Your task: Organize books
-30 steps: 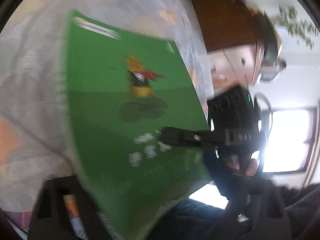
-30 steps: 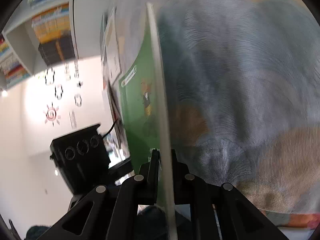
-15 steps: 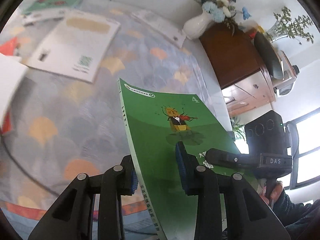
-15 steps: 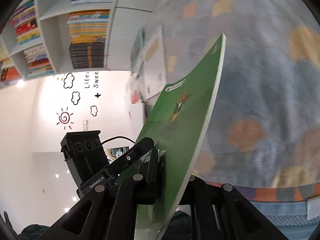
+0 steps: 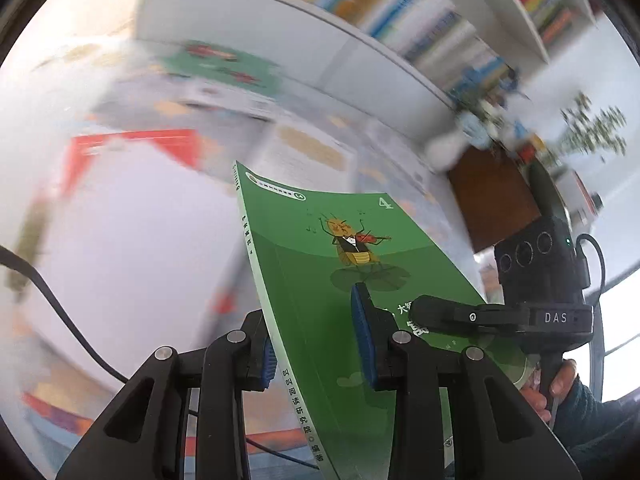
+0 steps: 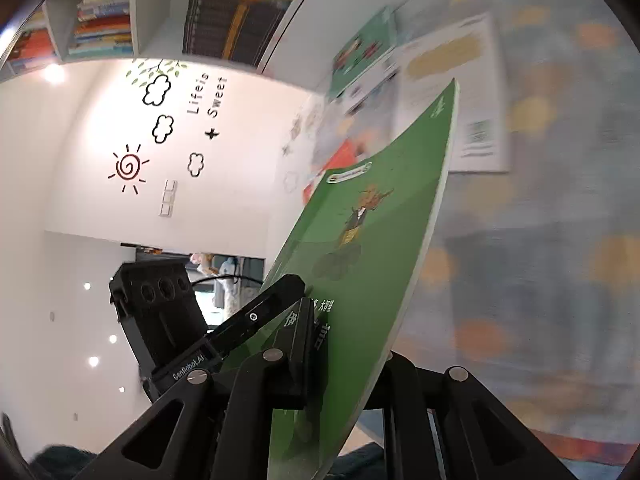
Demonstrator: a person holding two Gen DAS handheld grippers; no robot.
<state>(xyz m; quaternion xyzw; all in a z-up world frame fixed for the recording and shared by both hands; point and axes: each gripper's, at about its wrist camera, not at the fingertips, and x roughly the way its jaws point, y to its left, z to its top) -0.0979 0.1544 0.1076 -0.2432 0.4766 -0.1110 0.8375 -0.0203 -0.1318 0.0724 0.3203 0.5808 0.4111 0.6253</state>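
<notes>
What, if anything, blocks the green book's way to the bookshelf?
Nothing visible. The right tongs are shut on the green book, held in the air above the blanket; loose books lie flat beneath, and open space runs to the bookshelf.

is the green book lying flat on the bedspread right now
No, the green book is lifted off the patterned bedspread, standing tilted on edge with the right gripper clamped on its lower part.
</notes>
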